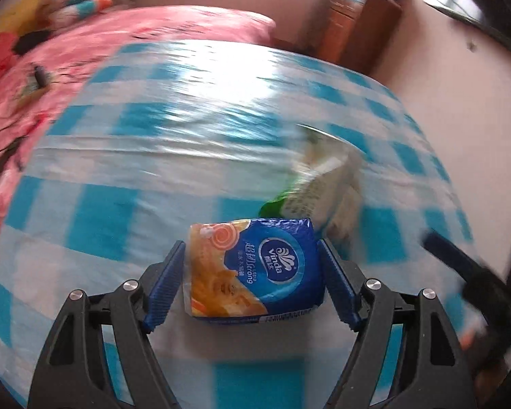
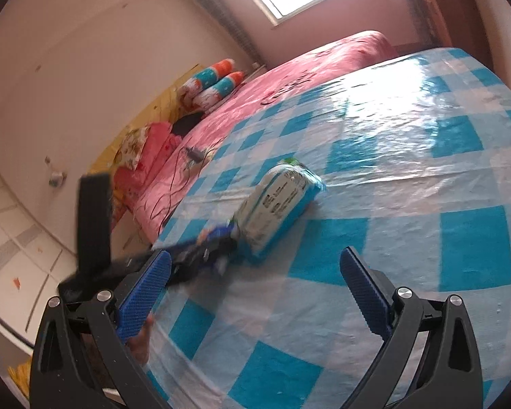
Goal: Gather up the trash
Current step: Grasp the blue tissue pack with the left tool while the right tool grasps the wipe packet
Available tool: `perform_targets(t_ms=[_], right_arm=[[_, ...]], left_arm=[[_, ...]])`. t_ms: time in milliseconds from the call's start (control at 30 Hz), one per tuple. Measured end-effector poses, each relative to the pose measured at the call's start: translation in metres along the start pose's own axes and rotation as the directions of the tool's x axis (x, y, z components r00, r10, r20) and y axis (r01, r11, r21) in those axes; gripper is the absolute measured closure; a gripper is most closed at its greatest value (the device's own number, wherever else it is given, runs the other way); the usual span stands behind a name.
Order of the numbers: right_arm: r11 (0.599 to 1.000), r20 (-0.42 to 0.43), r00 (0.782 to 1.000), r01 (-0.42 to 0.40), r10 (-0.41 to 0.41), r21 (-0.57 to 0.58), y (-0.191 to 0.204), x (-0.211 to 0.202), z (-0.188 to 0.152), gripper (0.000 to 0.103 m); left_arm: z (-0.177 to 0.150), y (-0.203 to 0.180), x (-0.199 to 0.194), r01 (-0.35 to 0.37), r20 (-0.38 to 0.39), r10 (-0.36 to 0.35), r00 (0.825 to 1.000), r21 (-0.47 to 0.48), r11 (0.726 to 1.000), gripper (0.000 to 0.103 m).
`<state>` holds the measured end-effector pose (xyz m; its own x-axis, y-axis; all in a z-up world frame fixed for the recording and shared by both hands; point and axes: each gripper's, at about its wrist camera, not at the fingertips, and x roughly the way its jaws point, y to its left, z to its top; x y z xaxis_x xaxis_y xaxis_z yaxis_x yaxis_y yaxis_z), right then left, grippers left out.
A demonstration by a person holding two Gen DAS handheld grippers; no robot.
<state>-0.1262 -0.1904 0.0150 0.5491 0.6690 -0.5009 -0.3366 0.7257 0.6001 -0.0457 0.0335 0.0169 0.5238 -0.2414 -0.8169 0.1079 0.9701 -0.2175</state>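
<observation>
A blue and orange tissue pack [image 1: 255, 269] sits between the blue pads of my left gripper [image 1: 251, 244], which is shut on its two sides just above the checked tablecloth [image 1: 126, 204]. The pack looks sharp while the cloth behind it is blurred. Just past it lies a white and green wet-wipe pack [image 1: 327, 184], which the right wrist view shows as [image 2: 279, 201]. My right gripper [image 2: 255, 254] stands open over the cloth, short of that pack, with nothing between its fingers. The left gripper [image 2: 204, 248] appears there as a dark blur at the table's left edge.
A pink bed [image 2: 289, 78] with rolled pillows [image 2: 218, 81] borders the table's far side. A wooden cabinet [image 1: 357, 24] stands in the corner. Tiled floor [image 2: 13, 238] lies off the table's left edge. The right gripper's dark body [image 1: 460, 262] crosses the left view's right edge.
</observation>
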Motion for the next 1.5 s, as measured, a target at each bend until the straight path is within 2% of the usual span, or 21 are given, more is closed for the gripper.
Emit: perform_targets(t_ms=[67, 200, 367, 533, 633, 733, 800, 967, 1033, 1133, 1333, 1433, 1500], right_arm=[[0.999, -0.002, 1.0, 0.005, -0.005, 0.031, -0.008, -0.002, 0.002, 0.005], [0.998, -0.026, 1.0, 0.005, -0.003, 0.07, -0.016, -0.001, 0.004, 0.005], [0.998, -0.045, 0.999, 0.031, -0.028, 0.056, -0.012, 0.004, 0.006, 0.005], [0.997, -0.073, 0.997, 0.04, -0.035, 0.07, -0.012, 0.008, 0.01, 0.005], [0.996, -0.093, 0.995, 0.045, -0.038, 0.083, -0.013, 0.01, 0.014, 0.005], [0.994, -0.11, 0.993, 0.051, -0.041, 0.094, -0.013, 0.012, 0.017, 0.005], [0.994, -0.118, 0.991, 0.065, -0.055, 0.084, -0.011, 0.015, 0.019, 0.005], [0.994, -0.144, 0.986, 0.092, -0.082, 0.062, -0.003, 0.022, 0.021, 0.005], [0.993, -0.149, 0.984, 0.102, -0.093, 0.053, 0.002, 0.027, 0.022, 0.005], [0.992, -0.162, 0.981, 0.114, -0.105, 0.047, 0.007, 0.033, 0.023, 0.005], [0.987, -0.186, 0.972, 0.154, -0.146, 0.033, 0.017, 0.048, 0.027, 0.005], [0.985, -0.192, 0.968, 0.17, -0.164, 0.015, 0.022, 0.057, 0.031, 0.005], [0.985, -0.196, 0.966, 0.174, -0.168, 0.012, 0.024, 0.065, 0.034, 0.005]], left_arm=[[-0.002, -0.011, -0.005, 0.022, -0.024, -0.02, 1.0, 0.078, 0.997, 0.025], [-0.006, -0.022, -0.018, -0.042, -0.015, 0.048, 0.999, 0.263, 0.964, 0.021], [-0.007, -0.016, -0.026, -0.019, -0.034, 0.03, 0.999, 0.283, 0.959, 0.02], [-0.014, -0.022, -0.022, -0.01, -0.021, 0.019, 1.0, 0.377, 0.926, 0.02], [-0.013, -0.028, -0.018, -0.002, -0.029, 0.018, 0.999, 0.47, 0.883, 0.02], [-0.009, -0.035, -0.01, 0.041, -0.072, 0.001, 0.997, 0.582, 0.812, 0.02], [-0.006, -0.037, -0.004, 0.075, -0.11, -0.007, 0.994, 0.625, 0.777, 0.02], [-0.003, -0.031, 0.002, 0.195, -0.214, -0.067, 0.975, 0.659, 0.727, 0.02], [-0.003, -0.027, 0.001, 0.245, -0.246, -0.106, 0.964, 0.649, 0.72, 0.02], [-0.008, -0.025, -0.003, 0.266, -0.256, -0.122, 0.959, 0.657, 0.705, 0.02], [-0.021, -0.024, -0.015, 0.352, -0.292, -0.207, 0.934, 0.645, 0.678, 0.02], [-0.022, -0.024, -0.02, 0.334, -0.261, -0.211, 0.942, 0.658, 0.675, 0.02], [-0.022, -0.025, -0.02, 0.286, -0.216, -0.189, 0.958, 0.677, 0.678, 0.02]])
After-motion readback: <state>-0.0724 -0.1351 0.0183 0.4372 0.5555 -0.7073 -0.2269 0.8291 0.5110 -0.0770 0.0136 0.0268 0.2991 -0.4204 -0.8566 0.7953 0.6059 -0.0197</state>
